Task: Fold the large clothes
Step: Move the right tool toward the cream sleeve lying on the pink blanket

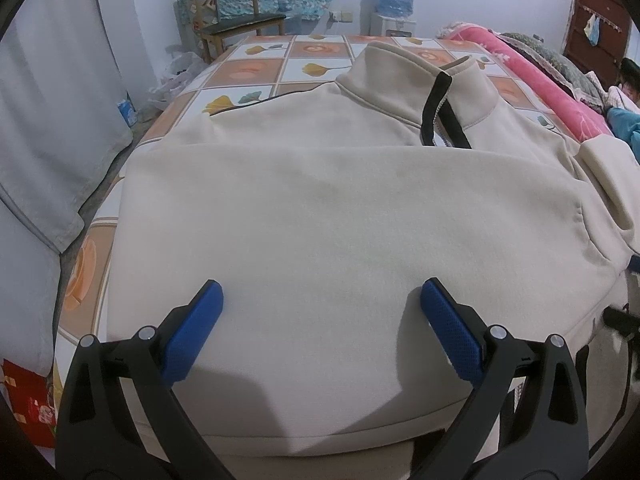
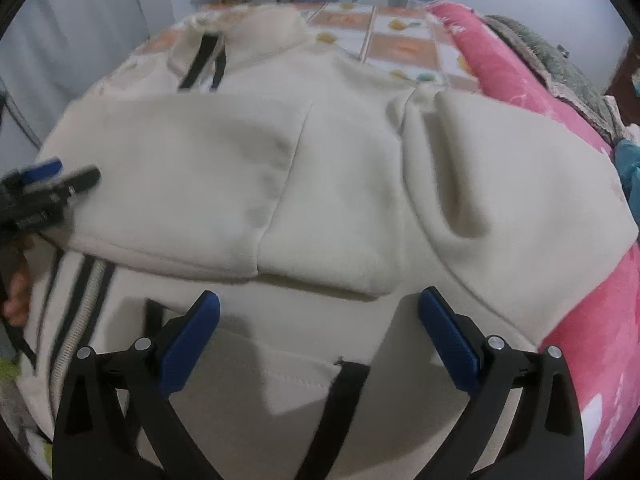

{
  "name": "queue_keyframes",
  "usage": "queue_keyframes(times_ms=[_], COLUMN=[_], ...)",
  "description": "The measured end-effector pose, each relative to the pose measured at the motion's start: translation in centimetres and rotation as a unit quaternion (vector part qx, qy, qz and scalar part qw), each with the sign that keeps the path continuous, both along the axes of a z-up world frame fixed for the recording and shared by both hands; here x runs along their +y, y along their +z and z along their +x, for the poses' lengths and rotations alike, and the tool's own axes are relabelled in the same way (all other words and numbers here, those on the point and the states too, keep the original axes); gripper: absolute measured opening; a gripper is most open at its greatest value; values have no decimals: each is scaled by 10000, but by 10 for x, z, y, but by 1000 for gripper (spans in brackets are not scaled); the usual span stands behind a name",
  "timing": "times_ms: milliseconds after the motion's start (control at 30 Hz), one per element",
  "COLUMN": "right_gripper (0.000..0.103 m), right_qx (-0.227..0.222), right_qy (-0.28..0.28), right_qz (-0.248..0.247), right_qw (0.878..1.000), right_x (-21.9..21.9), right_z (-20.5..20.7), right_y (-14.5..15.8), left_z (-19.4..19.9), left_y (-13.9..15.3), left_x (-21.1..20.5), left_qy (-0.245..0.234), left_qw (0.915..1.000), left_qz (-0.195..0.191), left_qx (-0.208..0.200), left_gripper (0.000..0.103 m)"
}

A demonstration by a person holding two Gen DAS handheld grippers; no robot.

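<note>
On the bed (image 1: 256,68), spread over its orange-and-white patterned sheet, lies the cream jacket (image 1: 340,216), collar (image 1: 400,76) at the far end with its black-edged zip partly undone. At the left of the garment, the left tongs (image 1: 320,304) hang just above the cloth with their blue pads spread wide and nothing between them; whether the pads brush the fabric I cannot tell. Under them a broad, smooth cream panel runs across the chest from the left edge, which reads as a sleeve or side already folded inward. Moving toward the middle, the right wrist view shows that folded sleeve (image 2: 224,184) lying flat across the body, its cuff end near the centre, with the front zip and black stripes (image 2: 80,300) exposed at the near left below it. Further right, the right tongs (image 2: 318,304) are also spread wide and empty, poised over the lower front near a black pocket trim (image 2: 340,392). At the far right, the other sleeve (image 2: 500,208) bulges in loose rolls against the pink quilt (image 2: 592,320) and does not look laid flat yet. My judgement is that the fold is roughly at its first stage: one sleeve is in, the right sleeve needs tidying or folding across, and the body has yet to be doubled from hem to collar.
</note>
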State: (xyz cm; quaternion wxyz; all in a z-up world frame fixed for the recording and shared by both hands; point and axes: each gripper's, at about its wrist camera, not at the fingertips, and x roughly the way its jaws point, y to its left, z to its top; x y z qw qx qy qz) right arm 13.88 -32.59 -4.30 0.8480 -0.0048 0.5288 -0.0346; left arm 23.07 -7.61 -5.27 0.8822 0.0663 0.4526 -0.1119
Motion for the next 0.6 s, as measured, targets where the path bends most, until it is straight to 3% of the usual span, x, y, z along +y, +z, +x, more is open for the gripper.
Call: queue_keyframes(times_ms=[167, 367, 500, 600], right_gripper=[97, 97, 97, 97], right_qx=[-659, -974, -1021, -1028], right_qy=[-304, -1168, -1979, -2667], right_qz=[196, 383, 549, 758], right_qw=[9972, 9876, 9733, 9553], right_x=[-32, -130, -214, -270], right_z=[-12, -32, -45, -54], right_y=[44, 89, 99, 99], left_z=[1, 1, 2, 2], left_y=[0, 1, 1, 1], left_x=[0, 0, 0, 0], left_qy=[-11, 6, 8, 6], left_qw=[10000, 10000, 10000, 10000], left_qz=[10, 5, 10, 6], left_qx=[-12, -16, -20, -17], left_gripper=[97, 97, 97, 97])
